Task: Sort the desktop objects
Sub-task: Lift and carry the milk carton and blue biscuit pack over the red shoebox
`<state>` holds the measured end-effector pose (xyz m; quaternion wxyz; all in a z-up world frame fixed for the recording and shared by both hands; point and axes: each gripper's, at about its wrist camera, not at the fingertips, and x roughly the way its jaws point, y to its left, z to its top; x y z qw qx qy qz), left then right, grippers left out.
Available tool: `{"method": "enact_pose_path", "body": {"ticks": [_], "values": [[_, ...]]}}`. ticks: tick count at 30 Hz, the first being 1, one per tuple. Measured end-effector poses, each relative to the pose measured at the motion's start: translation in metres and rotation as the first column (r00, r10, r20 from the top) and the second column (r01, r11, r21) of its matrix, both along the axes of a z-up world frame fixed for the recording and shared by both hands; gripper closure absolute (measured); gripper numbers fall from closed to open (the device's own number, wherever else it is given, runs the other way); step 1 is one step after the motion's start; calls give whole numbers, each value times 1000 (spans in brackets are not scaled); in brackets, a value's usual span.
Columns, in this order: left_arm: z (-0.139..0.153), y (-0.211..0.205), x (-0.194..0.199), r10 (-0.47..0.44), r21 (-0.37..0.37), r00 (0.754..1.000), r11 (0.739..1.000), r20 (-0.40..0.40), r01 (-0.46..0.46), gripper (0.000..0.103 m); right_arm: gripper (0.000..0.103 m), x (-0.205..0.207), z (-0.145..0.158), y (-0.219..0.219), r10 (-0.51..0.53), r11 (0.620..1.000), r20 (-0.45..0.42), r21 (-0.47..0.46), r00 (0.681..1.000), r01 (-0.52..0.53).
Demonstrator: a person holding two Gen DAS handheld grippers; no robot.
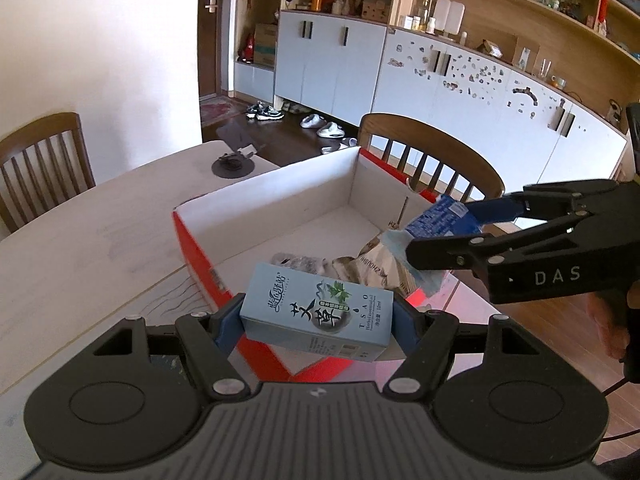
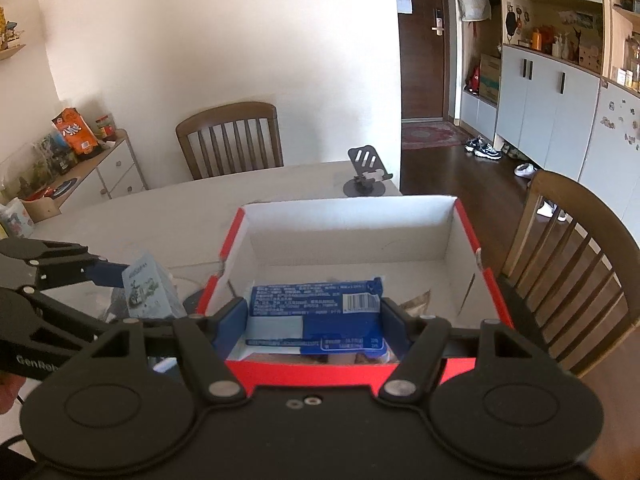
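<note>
Carton (image 1: 316,312), pale blue with a herb print, sits crosswise between the pads of the left gripper (image 1: 316,320), which is closed on its two short ends and holds it in the air just above the near red wall of the box (image 1: 192,240). A blue packet (image 2: 320,316) is held the same way by the right gripper (image 2: 314,320), its pads pressing on both ends, and it hangs over the near part of the box, inside the rim. Both things look ready to be dropped in, so I judge the step in hand is the release into the box. To do it well, the left gripper should go a little more forward, so that the whole carton is past the red wall and not above its edge; otherwise it may hit the rim and fall on the table (image 1: 100,232). It is better to lower each thing close to the box floor before letting go, because some crumpled wrappers (image 1: 372,268) already lie in the near corner and a carton falling on them could bounce or tip. The two grippers are near each other over this corner, so they should release one after another, or keep apart, to avoid a knock. The far half of the box is bare and gives more room.
</note>
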<state>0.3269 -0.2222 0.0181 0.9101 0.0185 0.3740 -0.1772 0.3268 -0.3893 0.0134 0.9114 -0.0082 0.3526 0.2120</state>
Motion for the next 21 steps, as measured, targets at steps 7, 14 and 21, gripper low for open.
{"method": "enact_pose_path", "body": {"ticks": [7, 14, 21], "values": [[-6, -17, 21, -10, 13, 1000, 1000, -9, 10, 30, 33, 23, 0, -7, 2, 1000, 0, -11, 1000, -2], [-14, -26, 43, -11, 32, 999, 999, -35, 12, 30, 33, 42, -6, -10, 6, 1000, -18, -17, 1000, -7], [-23, -36, 64, -14, 55, 998, 998, -56, 17, 30, 33, 70, -15, -10, 0, 999, -49, -40, 999, -2]]}}
